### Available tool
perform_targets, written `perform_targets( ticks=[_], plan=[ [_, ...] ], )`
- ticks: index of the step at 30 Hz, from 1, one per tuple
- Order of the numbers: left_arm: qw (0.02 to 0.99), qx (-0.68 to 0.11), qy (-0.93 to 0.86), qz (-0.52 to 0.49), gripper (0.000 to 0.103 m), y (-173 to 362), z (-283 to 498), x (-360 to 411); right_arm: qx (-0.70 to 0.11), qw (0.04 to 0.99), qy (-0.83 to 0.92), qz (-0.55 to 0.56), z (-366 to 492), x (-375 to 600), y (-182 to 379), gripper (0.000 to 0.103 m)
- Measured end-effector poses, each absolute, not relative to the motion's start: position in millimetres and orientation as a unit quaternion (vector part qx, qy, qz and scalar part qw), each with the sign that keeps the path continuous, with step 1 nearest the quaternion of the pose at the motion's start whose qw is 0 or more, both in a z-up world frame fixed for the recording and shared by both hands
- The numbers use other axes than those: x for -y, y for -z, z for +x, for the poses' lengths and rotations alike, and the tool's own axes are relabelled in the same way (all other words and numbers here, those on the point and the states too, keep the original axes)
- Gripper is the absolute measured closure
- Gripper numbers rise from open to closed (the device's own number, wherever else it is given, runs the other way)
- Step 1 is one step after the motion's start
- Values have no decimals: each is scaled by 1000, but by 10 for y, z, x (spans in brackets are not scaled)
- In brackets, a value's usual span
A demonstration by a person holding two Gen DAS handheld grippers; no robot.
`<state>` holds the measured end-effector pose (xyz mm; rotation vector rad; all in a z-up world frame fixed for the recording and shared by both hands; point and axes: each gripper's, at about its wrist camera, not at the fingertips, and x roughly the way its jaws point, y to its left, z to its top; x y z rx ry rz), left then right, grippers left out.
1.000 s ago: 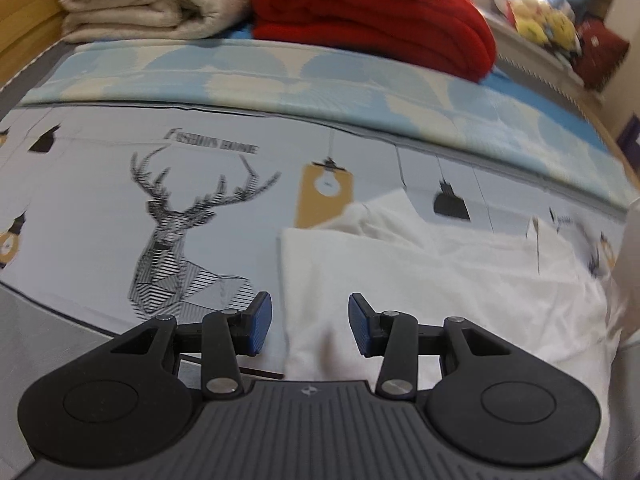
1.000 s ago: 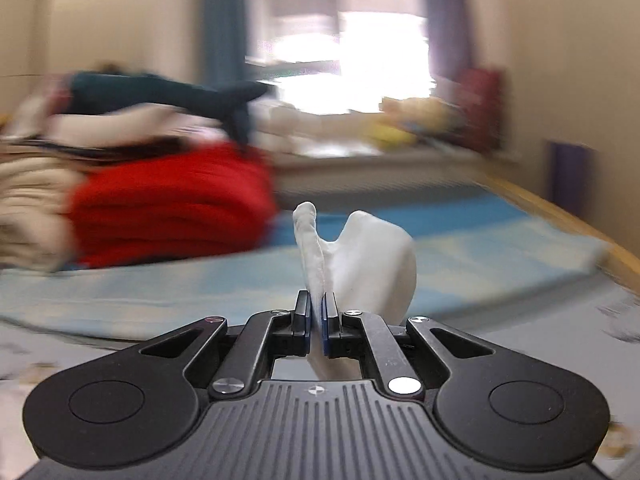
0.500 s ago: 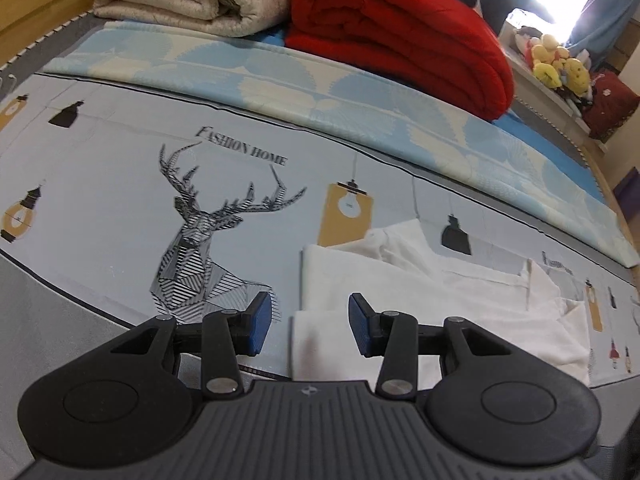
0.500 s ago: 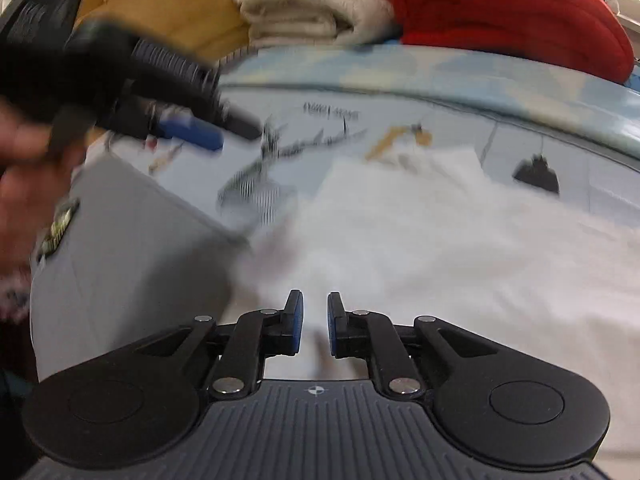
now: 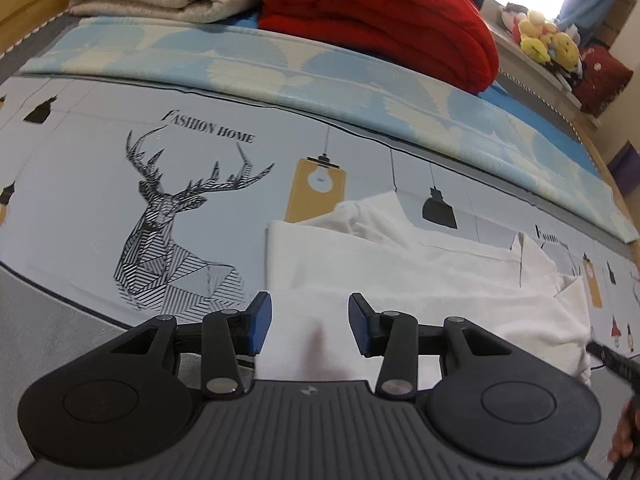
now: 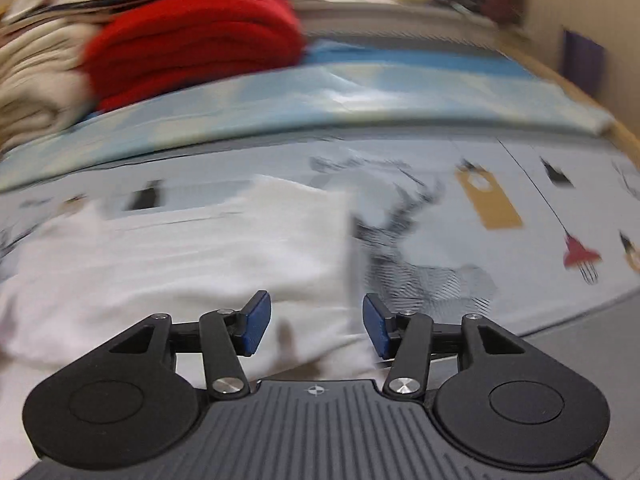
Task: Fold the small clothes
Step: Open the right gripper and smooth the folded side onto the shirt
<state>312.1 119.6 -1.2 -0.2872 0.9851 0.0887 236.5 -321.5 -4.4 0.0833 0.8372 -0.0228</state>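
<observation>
Two tongs gaping, right tongs (image 6: 316,322) opening, white garment (image 5: 420,276) beneath.

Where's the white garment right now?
The white garment lies on the printed bedsheet, right of the deer print in the left wrist view, just ahead of the left hand-held gripper.
</observation>
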Motion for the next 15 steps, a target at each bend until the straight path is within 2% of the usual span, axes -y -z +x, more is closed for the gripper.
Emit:
perform_targets(
  ticks=[7,12,14,15],
  plan=[
    [868,-482,-44,-113,56,99,3209,-1076,-392,910,9,136,2803,3485,351,46],
    [867,-485,-46,-108,56,131,3237,-1074,-396,911,-2,117,3044,3431,412,46],
    [867,-485,-45,-109,56,128,3243,-1075,-397,910,-3,124,3081,3452,413,51],
    [867,-485,-45,-109,56,129,3250,-1073,-397,909,-9,129,3087,3465,413,58]
  ],
)
